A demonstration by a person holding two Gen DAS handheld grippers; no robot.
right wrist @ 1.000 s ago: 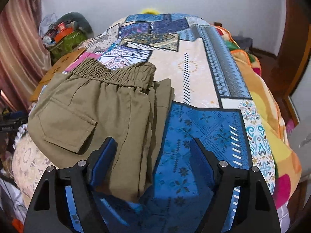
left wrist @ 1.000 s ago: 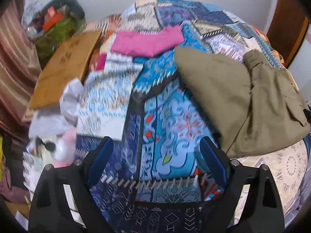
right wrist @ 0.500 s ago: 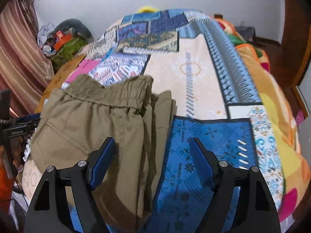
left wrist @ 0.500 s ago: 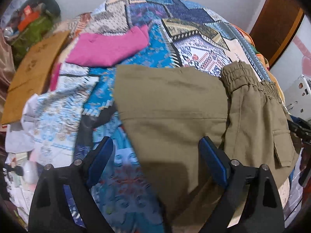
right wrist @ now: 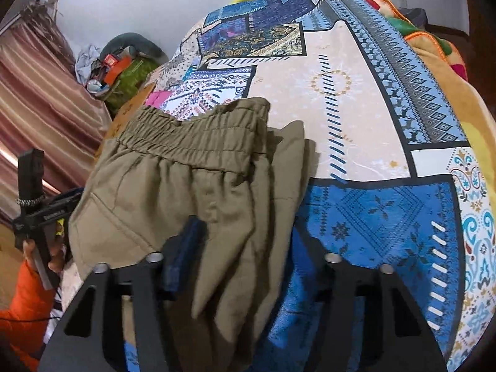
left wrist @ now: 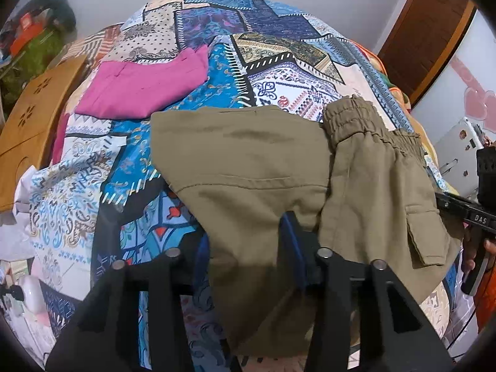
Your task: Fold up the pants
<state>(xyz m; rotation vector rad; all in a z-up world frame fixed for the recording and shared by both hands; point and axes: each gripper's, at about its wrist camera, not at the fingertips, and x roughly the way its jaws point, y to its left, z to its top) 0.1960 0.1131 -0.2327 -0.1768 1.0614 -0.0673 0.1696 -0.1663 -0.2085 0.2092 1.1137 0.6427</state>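
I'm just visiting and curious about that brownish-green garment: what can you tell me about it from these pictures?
The pants are olive-khaki, of a thin woven cloth by the look of it, with a gathered elastic waistband and a flapped side pocket. They lie folded over in layers on the patterned bedspread, near its front edge, with creases running down from the waist. The left claw and the right claw each have cloth bunched between the fingers. A pink garment lies apart, farther back.

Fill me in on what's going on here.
A person holding a tool in each hand is folding olive-green elastic-waist pants on a patchwork-print bedspread. The left tool and the right tool have each closed on the near edge of the fabric. A folded pink garment lies farther back.
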